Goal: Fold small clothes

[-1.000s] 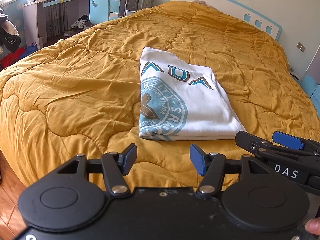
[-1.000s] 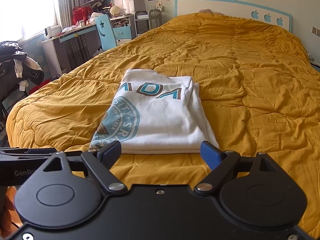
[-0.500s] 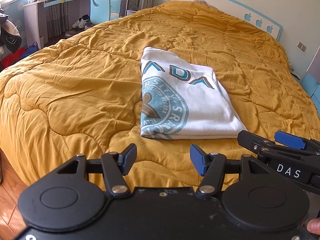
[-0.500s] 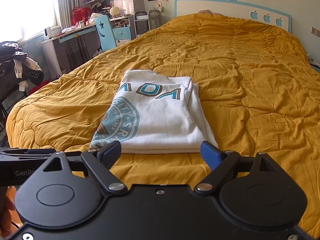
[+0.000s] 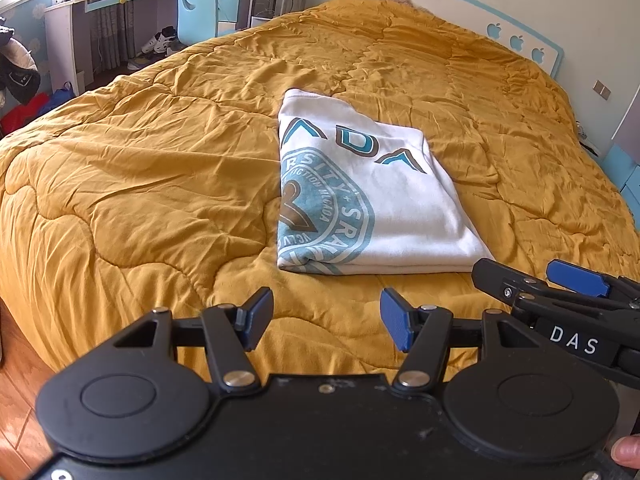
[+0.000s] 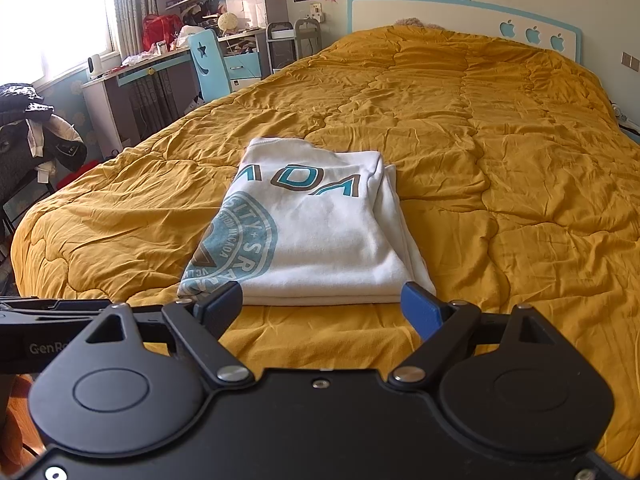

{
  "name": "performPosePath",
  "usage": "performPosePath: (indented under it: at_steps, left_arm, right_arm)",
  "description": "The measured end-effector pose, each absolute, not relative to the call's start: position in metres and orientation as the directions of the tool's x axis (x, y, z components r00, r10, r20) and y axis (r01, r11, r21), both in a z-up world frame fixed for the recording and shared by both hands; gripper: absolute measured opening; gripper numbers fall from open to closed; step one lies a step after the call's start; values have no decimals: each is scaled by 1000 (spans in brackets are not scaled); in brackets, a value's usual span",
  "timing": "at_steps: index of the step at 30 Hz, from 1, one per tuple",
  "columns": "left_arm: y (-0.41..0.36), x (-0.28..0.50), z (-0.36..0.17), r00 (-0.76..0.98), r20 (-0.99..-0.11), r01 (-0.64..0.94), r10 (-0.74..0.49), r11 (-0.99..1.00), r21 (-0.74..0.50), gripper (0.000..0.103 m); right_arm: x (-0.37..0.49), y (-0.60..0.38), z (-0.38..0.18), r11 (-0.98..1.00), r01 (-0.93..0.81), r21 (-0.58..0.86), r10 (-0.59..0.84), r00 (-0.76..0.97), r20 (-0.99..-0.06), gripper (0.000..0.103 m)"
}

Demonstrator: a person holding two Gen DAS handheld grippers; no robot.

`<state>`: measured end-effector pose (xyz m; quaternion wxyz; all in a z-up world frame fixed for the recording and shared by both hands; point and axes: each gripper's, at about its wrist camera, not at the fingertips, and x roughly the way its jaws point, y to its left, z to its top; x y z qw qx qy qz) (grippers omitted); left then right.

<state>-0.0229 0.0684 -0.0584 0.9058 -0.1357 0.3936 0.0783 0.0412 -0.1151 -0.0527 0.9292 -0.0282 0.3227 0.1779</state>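
We see the shirt [image 6: 316, 232] folded, mid-frame on the quilt [image 6: 500, 200], long axis running away from us. Both grippers, left [image 5: 326, 320] and right [image 6: 322, 304], hover with jaws apart, empty; right sits nearer its bottom edge.

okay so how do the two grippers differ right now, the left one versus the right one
The left gripper hangs over bare yellow quilt, short of the folded white shirt; the right gripper sits right at the shirt's near edge. The left gripper's pads look closer together than the right gripper's. Both are open and hold nothing.
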Motion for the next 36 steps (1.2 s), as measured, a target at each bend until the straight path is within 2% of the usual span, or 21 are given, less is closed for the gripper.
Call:
performPosePath:
  at_steps: [36]
  left_arm:
    - [65, -19, -60, 658, -753, -251, 31, 951, -180, 64]
  right_arm:
    - [42, -119, -55, 937, -342, 69, 310, 729, -610, 88]
